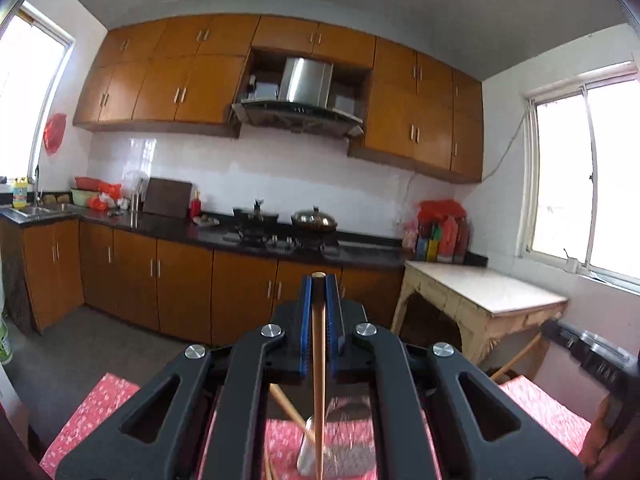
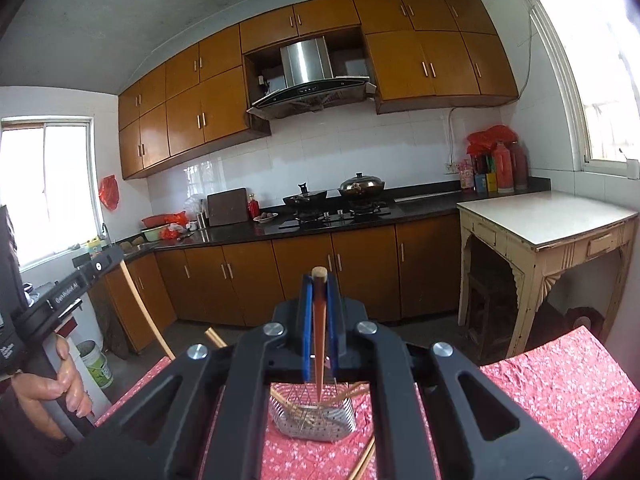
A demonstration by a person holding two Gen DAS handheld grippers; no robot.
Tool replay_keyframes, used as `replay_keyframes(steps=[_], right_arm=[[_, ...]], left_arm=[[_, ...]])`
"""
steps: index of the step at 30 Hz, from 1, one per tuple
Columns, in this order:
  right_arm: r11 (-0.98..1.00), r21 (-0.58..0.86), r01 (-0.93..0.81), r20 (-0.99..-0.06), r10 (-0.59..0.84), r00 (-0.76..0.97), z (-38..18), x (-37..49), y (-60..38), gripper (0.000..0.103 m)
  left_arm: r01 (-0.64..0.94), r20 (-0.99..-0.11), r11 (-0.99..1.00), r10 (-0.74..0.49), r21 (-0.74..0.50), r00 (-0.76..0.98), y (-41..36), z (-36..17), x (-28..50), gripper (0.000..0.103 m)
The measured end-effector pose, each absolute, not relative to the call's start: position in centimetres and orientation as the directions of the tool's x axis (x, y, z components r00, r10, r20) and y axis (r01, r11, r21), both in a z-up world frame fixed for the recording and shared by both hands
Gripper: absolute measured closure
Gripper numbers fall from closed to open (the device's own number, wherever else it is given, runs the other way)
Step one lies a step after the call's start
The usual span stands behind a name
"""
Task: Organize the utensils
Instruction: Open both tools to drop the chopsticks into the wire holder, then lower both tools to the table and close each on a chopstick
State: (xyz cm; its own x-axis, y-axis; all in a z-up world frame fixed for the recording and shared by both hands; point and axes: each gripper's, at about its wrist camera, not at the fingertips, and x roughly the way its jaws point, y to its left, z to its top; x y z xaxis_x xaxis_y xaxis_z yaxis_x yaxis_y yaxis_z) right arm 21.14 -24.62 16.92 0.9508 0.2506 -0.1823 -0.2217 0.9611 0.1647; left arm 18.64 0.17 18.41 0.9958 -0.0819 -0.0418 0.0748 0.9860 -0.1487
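A wooden chopstick (image 1: 319,360) stands upright between the blue-padded fingers of the left gripper (image 1: 319,280), its blunt top poking just above the fingertips and its lower end reaching down to a perforated metal utensil holder (image 1: 340,452) on the table below. The jaws are closed tight on it. The right gripper (image 2: 319,280) is likewise clamped on a second, darker chopstick (image 2: 319,344), which hangs nearly vertical with its tip inside the wire-and-perforated-steel utensil holder (image 2: 316,420). Several other chopsticks (image 2: 348,394) already lean inside that holder, crossing one another, and a loose chopstick (image 2: 364,460) lies on the cloth just in front of it (partly hidden by the gripper body). A pair of chopstick ends (image 2: 214,336) also pokes up at the left of the gripper frame.

The holder sits on a table covered with a red floral tablecloth (image 2: 560,392). In the right wrist view, the person's left hand (image 2: 60,384) grips the handle of the other tool at the far left.

Beyond the table runs a kitchen: brown base cabinets (image 2: 280,280), a black countertop (image 2: 420,204) with a gas hob, a lidded wok (image 2: 362,186), a cutting board (image 2: 228,207), and a steel range hood (image 2: 308,76) set among the upper cabinets. A cream side table (image 2: 548,220) stands by the window at the right.
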Motion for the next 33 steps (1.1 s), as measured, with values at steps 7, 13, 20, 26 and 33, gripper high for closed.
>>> replay_keyframes(steps=[7,13,20,26,33], right_arm=[[0.963,0.169,-0.209,-0.255,0.248,0.935,15.4,26.1,-23.6,0.095],[0.958,0.189,-0.216,-0.329,0.269,0.905,13.7,30.4,-22.9,0.095],[0.971,0.179,-0.16,-0.417,0.222,0.881,10.9,33.9,-22.7,0.089],[0.975,0.207,-0.083,-0.374,0.157,0.914,10.5,31.0,-26.2,0.071],[0.974,0.222,0.052,-0.398,0.042,0.917,7.8,26.1,-32.3,0.071]], left_arm=[[0.017,-0.023,0.993,-0.02,-0.119,1.0,-2.1,18.2,23.2,0.096],[-0.01,-0.111,0.991,-0.005,-0.133,0.994,-2.6,14.8,27.4,0.096],[-0.021,-0.222,0.993,-0.004,-0.114,0.975,-2.4,12.3,29.9,0.095],[-0.051,-0.227,0.993,0.027,-0.102,0.973,-0.3,13.0,27.2,0.067],[-0.078,-0.284,0.993,0.051,-0.087,0.957,3.7,10.7,21.9,0.061]])
